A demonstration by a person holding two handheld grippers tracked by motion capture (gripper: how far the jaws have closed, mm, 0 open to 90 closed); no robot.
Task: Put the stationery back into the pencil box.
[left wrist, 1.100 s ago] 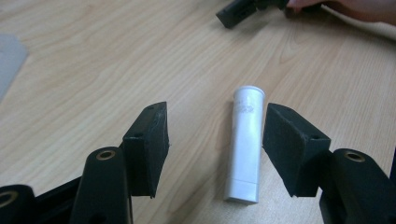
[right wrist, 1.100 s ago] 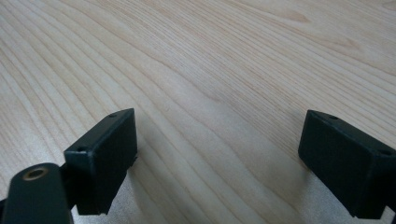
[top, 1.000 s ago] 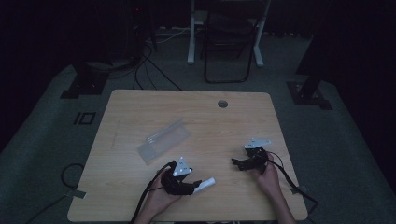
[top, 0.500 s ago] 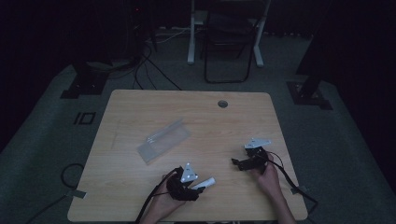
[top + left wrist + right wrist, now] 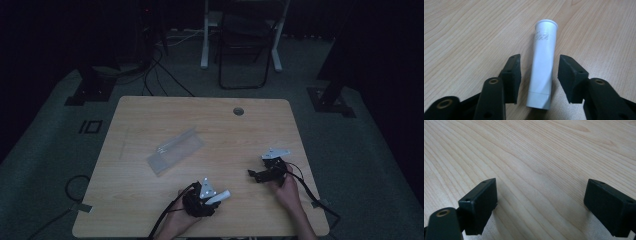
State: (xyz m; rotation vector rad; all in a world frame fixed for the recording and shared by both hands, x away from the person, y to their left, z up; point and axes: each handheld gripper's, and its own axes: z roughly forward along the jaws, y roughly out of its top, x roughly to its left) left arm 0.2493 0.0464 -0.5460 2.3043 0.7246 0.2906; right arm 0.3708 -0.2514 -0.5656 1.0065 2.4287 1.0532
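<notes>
Left tool (image 5: 539, 75) parted, straddling white tube (image 5: 542, 67) untouched on tabletop (image 5: 461, 37); centre, then squeeze mid-body. Right tool (image 5: 540, 205) wide, empty.

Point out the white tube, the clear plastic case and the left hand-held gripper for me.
white tube (image 5: 543, 66), left gripper view, middle of its body.
clear plastic case (image 5: 175, 151), high view, middle of its top face.
left hand-held gripper (image 5: 539, 78), left gripper view, midway between its two open black jaws.
</notes>
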